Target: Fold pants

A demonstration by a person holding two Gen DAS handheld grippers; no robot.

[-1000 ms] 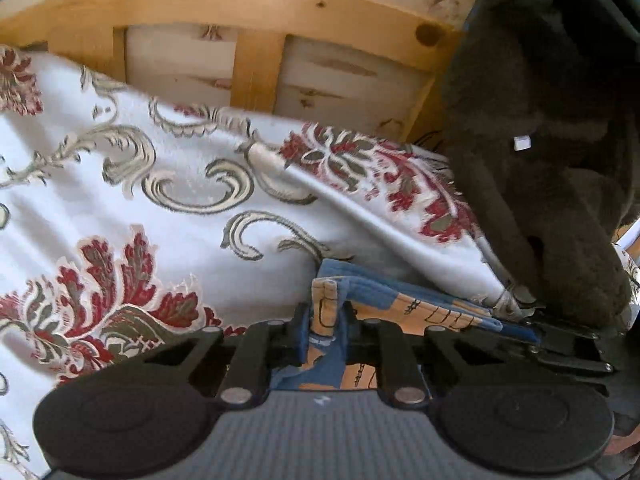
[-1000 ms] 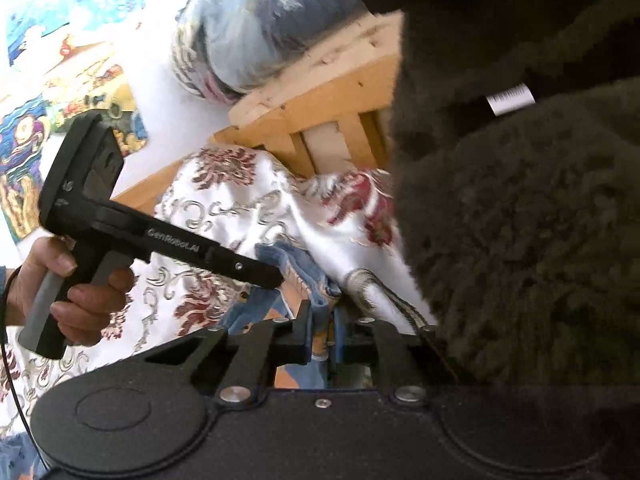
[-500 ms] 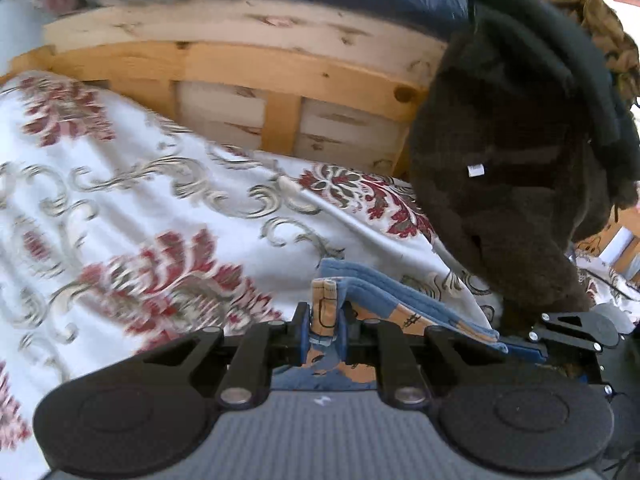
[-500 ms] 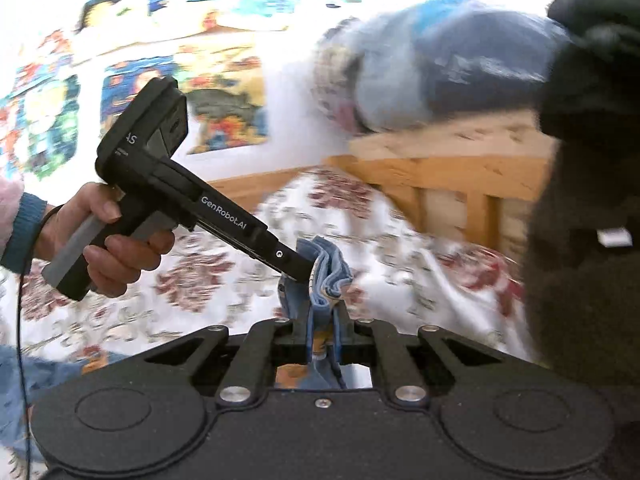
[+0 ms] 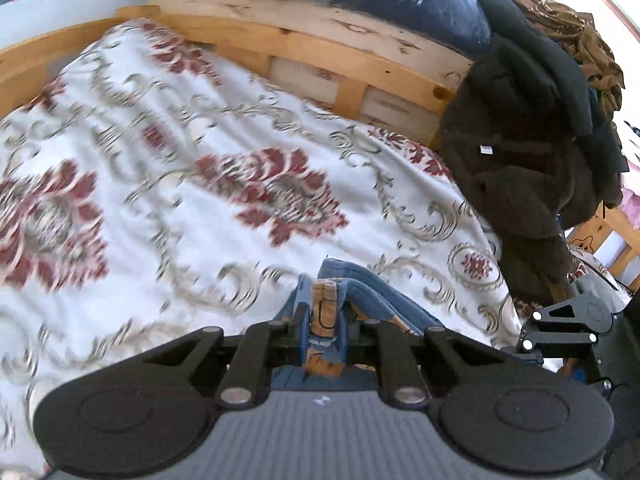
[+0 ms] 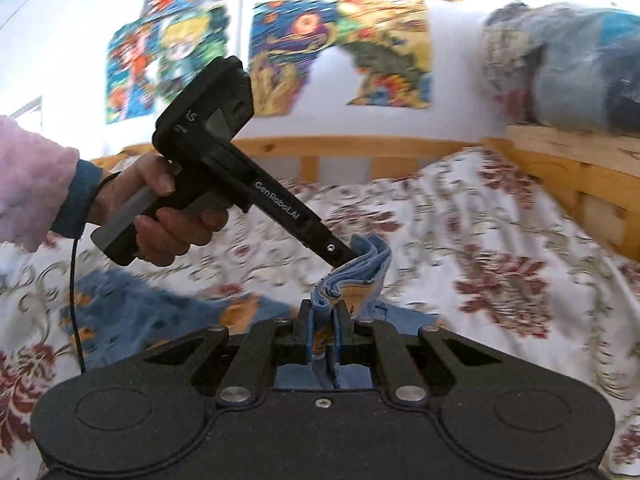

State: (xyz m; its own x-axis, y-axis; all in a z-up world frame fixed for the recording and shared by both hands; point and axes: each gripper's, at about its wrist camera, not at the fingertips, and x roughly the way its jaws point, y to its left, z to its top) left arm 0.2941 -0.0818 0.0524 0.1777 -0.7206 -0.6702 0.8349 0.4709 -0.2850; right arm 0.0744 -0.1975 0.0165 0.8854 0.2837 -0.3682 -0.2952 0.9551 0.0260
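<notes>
cloth, wood and matt plastic

the pants (image 5: 362, 280) are soft blue cloth with orange print. the bedspread (image 5: 192, 184) is smooth woven cloth. the bed frame (image 5: 320, 52) is bare knotty wood. the left gripper (image 5: 323, 316) is matt black plastic; a dark garment (image 5: 516, 168) looks fuzzy fleece.

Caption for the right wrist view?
Both grippers pinch the blue pants above the floral bedspread.

The left gripper (image 6: 347, 255) is black, with a grey handle, white "GenRobot.AI" lettering, "15" on its head and 1 silver screw near the tip. A thin black cable (image 6: 75, 304) hangs from it. The bare hand (image 6: 160, 212) wears a fuzzy pink sleeve (image 6: 30, 184) over a teal cuff (image 6: 78, 196).
</notes>
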